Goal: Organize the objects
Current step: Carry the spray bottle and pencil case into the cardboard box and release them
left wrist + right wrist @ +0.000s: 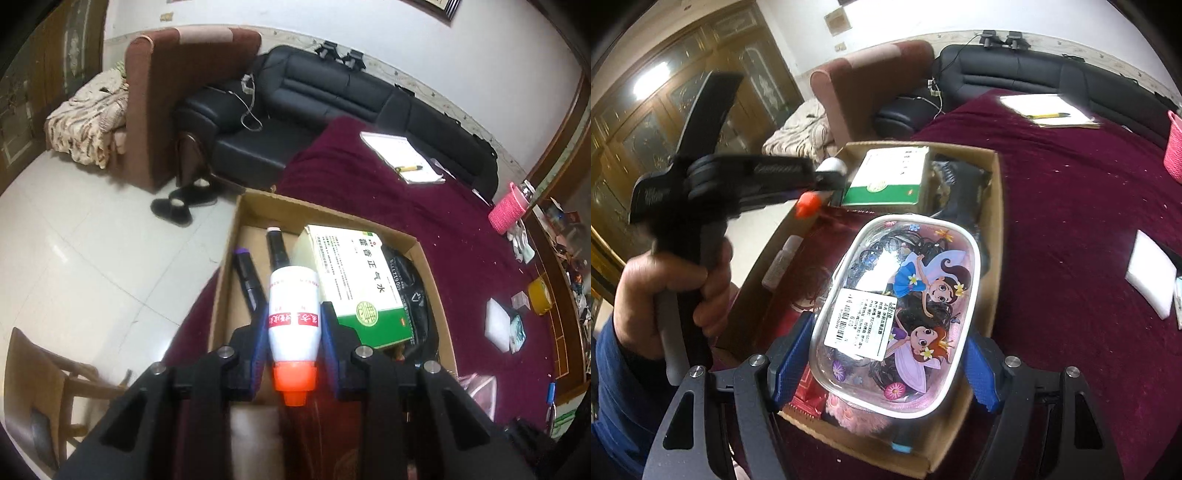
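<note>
left gripper: jaws pinching a white bottle with an orange cap, cap end toward the camera, held right over the cardboard box
right gripper: blue pads clamped on both sides of a clear cartoon pouch, spread pretty wide, pouch hovering over the near end of the box
person's hand: wrapped round the left gripper's handle, blue sleeve below it
inside the box: green-and-white medicine carton, two dark markers lying beside it, black bag at the right side
table: dark red cloth under the box
further back: notepad with a yellow pen, pink basket, black sofa behind
</note>
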The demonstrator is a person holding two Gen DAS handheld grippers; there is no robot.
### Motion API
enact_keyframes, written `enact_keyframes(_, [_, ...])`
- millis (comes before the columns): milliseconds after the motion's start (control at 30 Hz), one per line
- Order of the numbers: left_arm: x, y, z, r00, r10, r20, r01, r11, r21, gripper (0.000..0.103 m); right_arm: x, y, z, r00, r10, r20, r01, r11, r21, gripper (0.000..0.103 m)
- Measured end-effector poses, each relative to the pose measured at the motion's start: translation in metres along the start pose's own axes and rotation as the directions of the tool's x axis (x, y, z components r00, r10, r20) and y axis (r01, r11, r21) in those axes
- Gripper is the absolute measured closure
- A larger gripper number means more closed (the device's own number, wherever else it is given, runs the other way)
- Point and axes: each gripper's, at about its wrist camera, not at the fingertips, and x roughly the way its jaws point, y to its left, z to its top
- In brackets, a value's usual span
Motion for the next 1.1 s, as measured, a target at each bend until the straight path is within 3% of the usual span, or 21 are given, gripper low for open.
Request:
enact_keyframes(367, [0.025, 0.007, 0.008, 0.998, 0.043, -0.037, -0.044, 0.999, -0.027, 0.076, 0.012, 0.016, -0.002, 0.996, -0.085, -0.006, 0.084, 0.993, -0.082, 0.02])
enact_keyframes(467, [0.024, 0.012, 0.008, 0.998, 0.036, -0.044, -0.038, 0.998, -0.045, 0.07, 0.012, 0.017, -0.002, 0.996, -0.092, -0.019, 0.09, 0.992, -0.093, 0.02])
enact_keyframes(700, [0.0, 0.005, 0.001, 0.999, 0.035, -0.004, -0.035, 0.999, -0.009, 0.051, -0.002, 0.019, -0.007, 0.996, -0.084, -0.013, 0.082, 0.991, -0.102, 0.018])
enact_keyframes(867, [-0.018, 0.003, 0.0, 0.999, 0.032, 0.028, -0.032, 0.999, -0.007, 0.05, -0.014, 0.026, -0.012, 0.996, -0.093, 0.019, 0.094, 0.987, -0.128, 0.013])
enact_keyframes(1100, [-0.044, -0.011, -0.008, 0.998, 0.006, 0.06, -0.008, 1.0, 0.026, 0.049, -0.051, 0.006, -0.021, 0.995, -0.048, 0.092, 0.055, 0.996, -0.073, 0.013])
